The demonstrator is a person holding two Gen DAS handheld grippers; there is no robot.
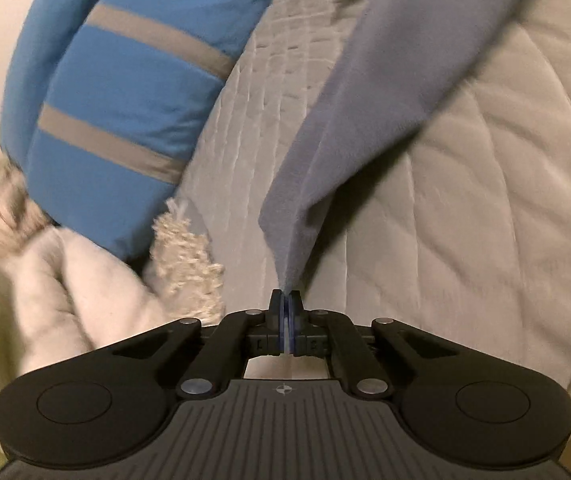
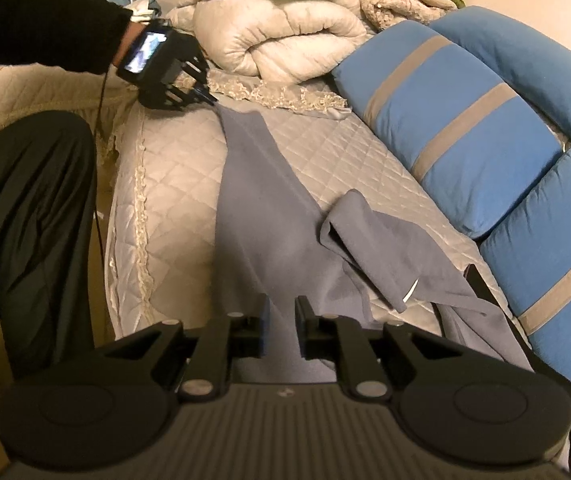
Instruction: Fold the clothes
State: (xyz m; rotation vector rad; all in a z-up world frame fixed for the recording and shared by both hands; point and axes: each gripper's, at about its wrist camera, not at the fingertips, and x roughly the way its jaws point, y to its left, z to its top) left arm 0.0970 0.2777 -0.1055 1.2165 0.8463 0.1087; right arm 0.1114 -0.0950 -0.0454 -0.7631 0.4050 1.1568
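A grey-blue garment lies stretched along a quilted beige bedspread. One part of it, perhaps a sleeve, is folded loosely over its right side. My left gripper is shut on a corner of the garment and pulls it taut off the bed. It also shows in the right wrist view at the garment's far end. My right gripper is open just above the garment's near end, holding nothing.
Blue cushions with grey stripes line the right side of the bed. Rolled beige and green quilts are piled at the far end. The person's dark-clothed leg is left of the bed edge.
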